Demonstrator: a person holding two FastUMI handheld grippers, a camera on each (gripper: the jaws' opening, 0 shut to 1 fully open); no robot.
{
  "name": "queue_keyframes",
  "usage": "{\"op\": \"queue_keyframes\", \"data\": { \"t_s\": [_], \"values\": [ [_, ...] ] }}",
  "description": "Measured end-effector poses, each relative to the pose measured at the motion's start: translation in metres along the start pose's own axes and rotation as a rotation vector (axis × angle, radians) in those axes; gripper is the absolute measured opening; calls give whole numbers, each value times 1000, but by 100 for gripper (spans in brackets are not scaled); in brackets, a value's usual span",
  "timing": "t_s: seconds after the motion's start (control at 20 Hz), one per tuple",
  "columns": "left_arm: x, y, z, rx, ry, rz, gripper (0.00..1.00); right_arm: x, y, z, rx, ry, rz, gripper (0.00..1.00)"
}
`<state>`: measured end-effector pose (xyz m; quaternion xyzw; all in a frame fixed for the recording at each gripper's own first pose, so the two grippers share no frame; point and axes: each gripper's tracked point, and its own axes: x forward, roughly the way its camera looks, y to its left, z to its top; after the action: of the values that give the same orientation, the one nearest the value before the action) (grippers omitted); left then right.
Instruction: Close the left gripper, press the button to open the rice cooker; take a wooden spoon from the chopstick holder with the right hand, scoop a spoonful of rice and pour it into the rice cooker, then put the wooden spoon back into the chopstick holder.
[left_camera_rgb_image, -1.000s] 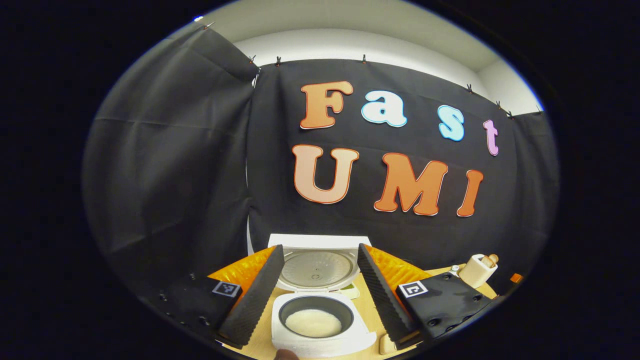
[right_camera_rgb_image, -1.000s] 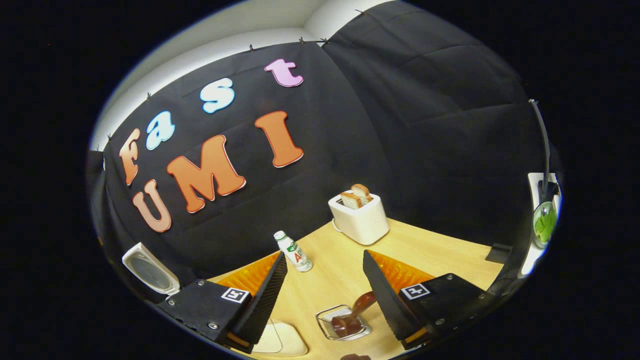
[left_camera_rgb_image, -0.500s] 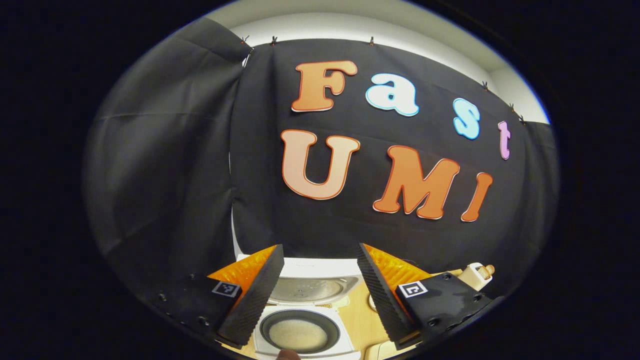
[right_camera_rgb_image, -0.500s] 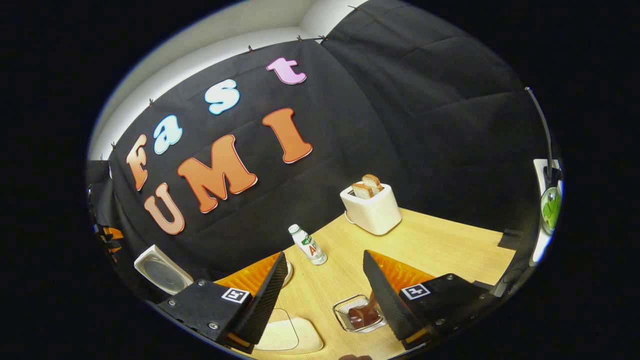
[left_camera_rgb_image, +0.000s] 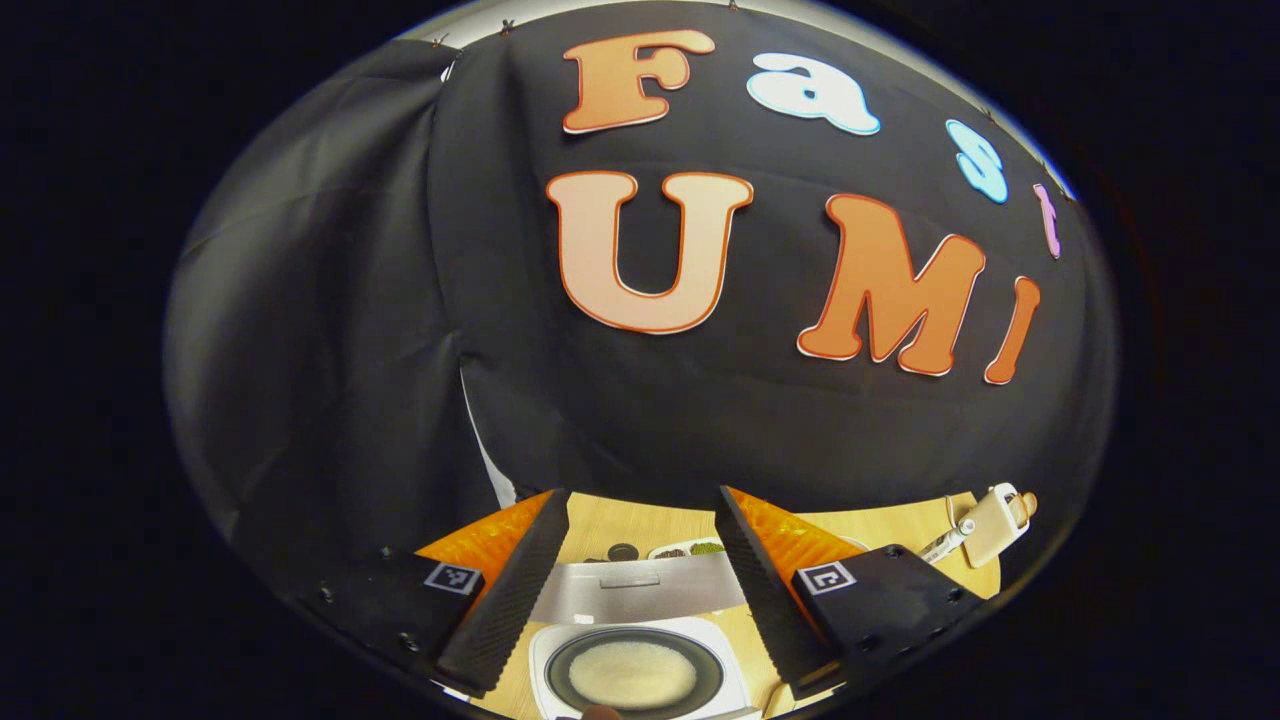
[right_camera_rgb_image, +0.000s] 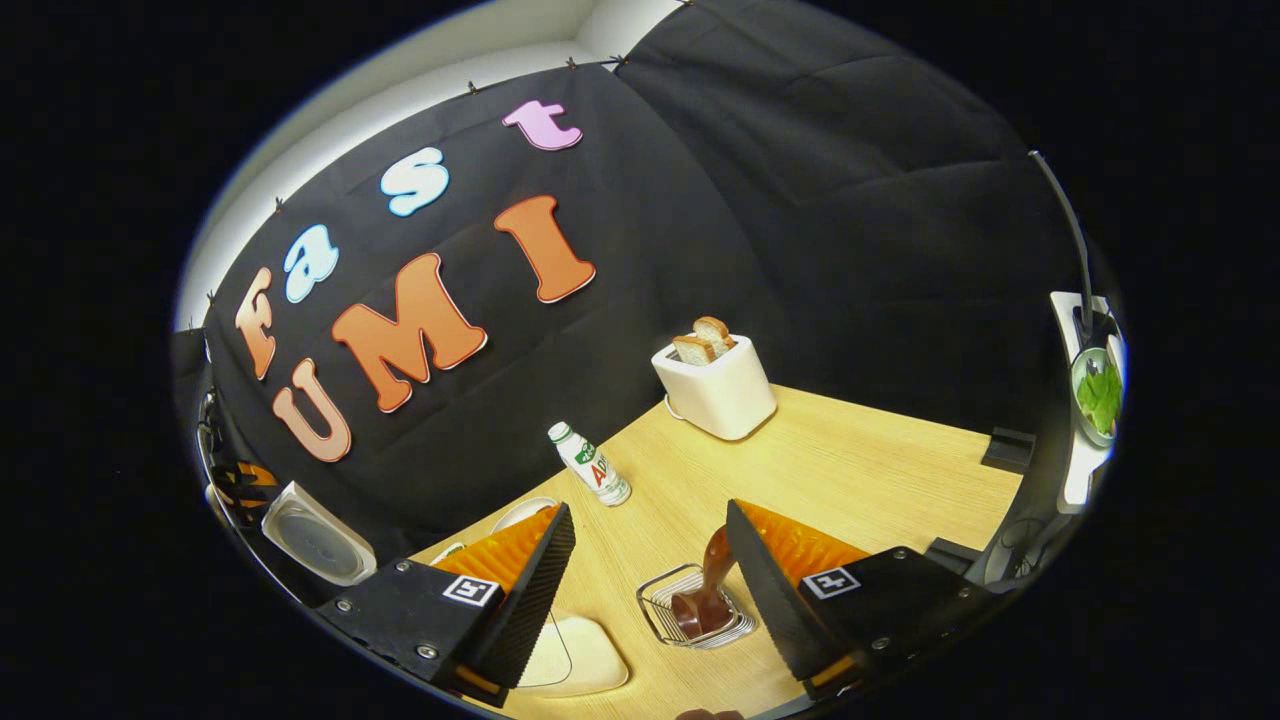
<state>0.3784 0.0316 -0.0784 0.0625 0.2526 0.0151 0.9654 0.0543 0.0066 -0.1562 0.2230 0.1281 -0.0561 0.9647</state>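
The white rice cooker stands open just below my left gripper, its dark pot holding white rice. Its raised lid shows edge-on between the open fingers, which grip nothing. My right gripper is also open above the table. Below it, near the right finger, a wire chopstick holder holds a brown wooden spoon. The cooker lid and the left gripper appear at the far left of the right gripper view.
A white toaster with bread stands at the back of the wooden table, with a small bottle nearby. A cream dish lies under my left finger. Small dishes sit behind the cooker lid. A toaster stands at the right.
My left gripper has moved forward over the cooker, so the lid now shows edge-on. My right gripper has shifted slightly; the holder and spoon sit a little higher between its fingers.
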Motion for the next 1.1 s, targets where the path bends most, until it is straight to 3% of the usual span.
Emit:
{"op": "queue_keyframes", "data": {
  "t_s": [0.1, 0.2, 0.4, 0.8, 1.1],
  "values": [
    [5, -4, -12, -31, 51, -9, 99, 2, 0, -4, 7, 11, -1, 95],
    [2, -5, -17, 18, 40, -20, 100, 2, 5, -9, 22, 29, 15, 95],
    [-18, -10, -28, 20, 17, -78, 100, 4, 14, -18, 40, 56, 37, 95],
    [-73, -9, -78, 41, -59, -117, 99, -3, 44, -31, 3, 87, 98, 94],
    [-91, -7, -175, 23, 107, -146, 99, -14, 56, -45, -24, 128, 125, 95]
  ]
}}
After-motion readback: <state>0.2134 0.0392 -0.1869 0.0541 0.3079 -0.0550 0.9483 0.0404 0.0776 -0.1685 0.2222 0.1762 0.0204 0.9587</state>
